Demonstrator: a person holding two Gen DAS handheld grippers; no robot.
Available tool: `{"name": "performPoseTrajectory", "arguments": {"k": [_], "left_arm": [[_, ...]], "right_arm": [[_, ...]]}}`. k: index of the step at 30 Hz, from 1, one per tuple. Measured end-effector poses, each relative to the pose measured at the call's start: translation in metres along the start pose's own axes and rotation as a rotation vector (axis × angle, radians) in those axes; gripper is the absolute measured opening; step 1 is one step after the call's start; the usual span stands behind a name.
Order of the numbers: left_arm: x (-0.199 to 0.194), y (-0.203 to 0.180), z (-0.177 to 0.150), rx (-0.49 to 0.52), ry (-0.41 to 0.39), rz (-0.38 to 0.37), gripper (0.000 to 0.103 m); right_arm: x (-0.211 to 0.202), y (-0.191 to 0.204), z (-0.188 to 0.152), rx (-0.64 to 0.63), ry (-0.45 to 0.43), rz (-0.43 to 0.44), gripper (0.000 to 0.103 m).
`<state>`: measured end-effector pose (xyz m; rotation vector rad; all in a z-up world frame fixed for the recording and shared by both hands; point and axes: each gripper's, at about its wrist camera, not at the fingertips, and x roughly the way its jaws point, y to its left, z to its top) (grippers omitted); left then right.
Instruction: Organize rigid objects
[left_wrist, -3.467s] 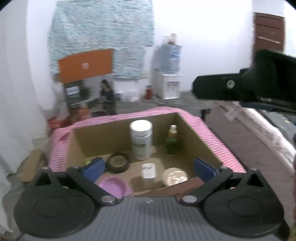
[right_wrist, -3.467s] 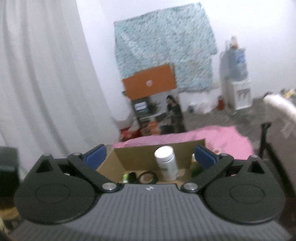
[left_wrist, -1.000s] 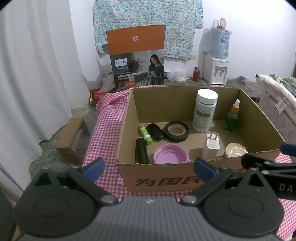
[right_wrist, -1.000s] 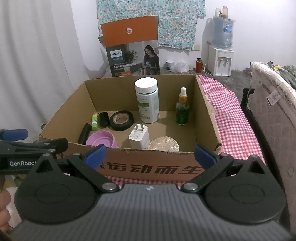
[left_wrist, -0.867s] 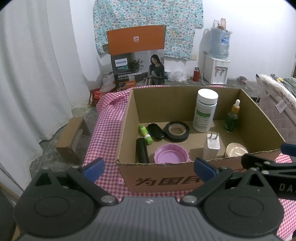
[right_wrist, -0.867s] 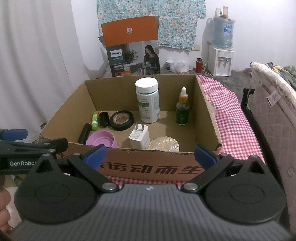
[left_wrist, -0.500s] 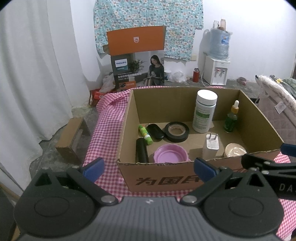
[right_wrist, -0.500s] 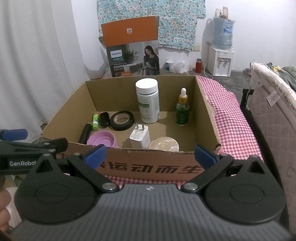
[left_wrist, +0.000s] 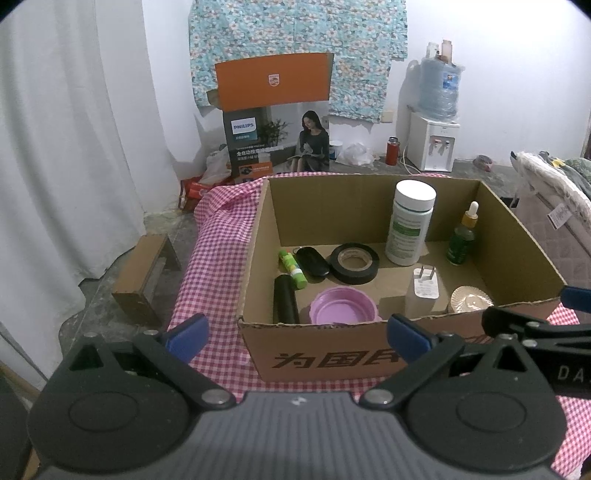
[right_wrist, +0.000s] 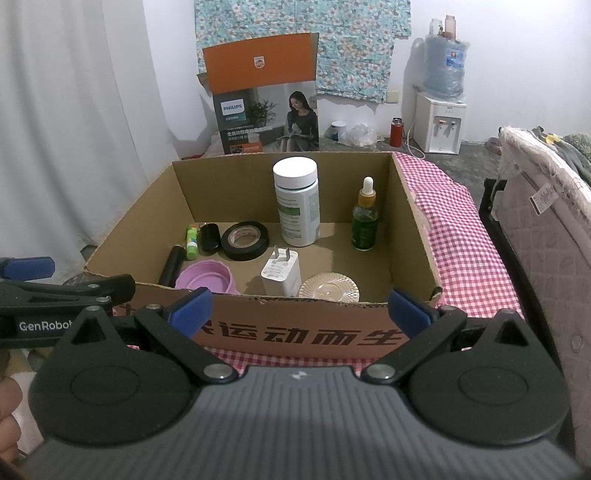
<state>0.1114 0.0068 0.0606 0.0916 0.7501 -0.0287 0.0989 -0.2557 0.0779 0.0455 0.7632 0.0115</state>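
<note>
An open cardboard box (left_wrist: 332, 358) (right_wrist: 303, 332) sits on a pink checked cloth (left_wrist: 218, 236). Inside stand a white pill bottle (right_wrist: 296, 201), a green dropper bottle (right_wrist: 365, 219) and a white charger plug (right_wrist: 281, 275). A black tape roll (right_wrist: 245, 240), a pink lid (right_wrist: 207, 281), a glass dish (right_wrist: 328, 288), a green glue stick (left_wrist: 292, 267), a black case (left_wrist: 312, 261) and a black tube (left_wrist: 285, 304) lie on its floor. My left gripper (left_wrist: 295, 334) and right gripper (right_wrist: 299, 306) are open and empty, both in front of the box's near wall.
A Philips carton (left_wrist: 275, 114) and a water dispenser (left_wrist: 436, 122) stand against the back wall. A mattress edge (right_wrist: 546, 236) runs along the right. A small wooden stool (left_wrist: 142, 277) is on the floor at the left, next to a white curtain (left_wrist: 62, 147).
Since 3.5 s ago both grippers have pulled back from the box and now hold steady. Over the last second almost nothing has moved.
</note>
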Motion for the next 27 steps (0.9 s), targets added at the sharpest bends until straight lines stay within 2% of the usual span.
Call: {"name": "performPoseTrajectory", "arguments": {"k": [27], "left_arm": [[0.0014, 0.0021, -0.001, -0.001, 0.001, 0.006, 0.103]], "right_arm": [[0.0008, -0.001, 0.0008, 0.005, 0.008, 0.003, 0.102]]}}
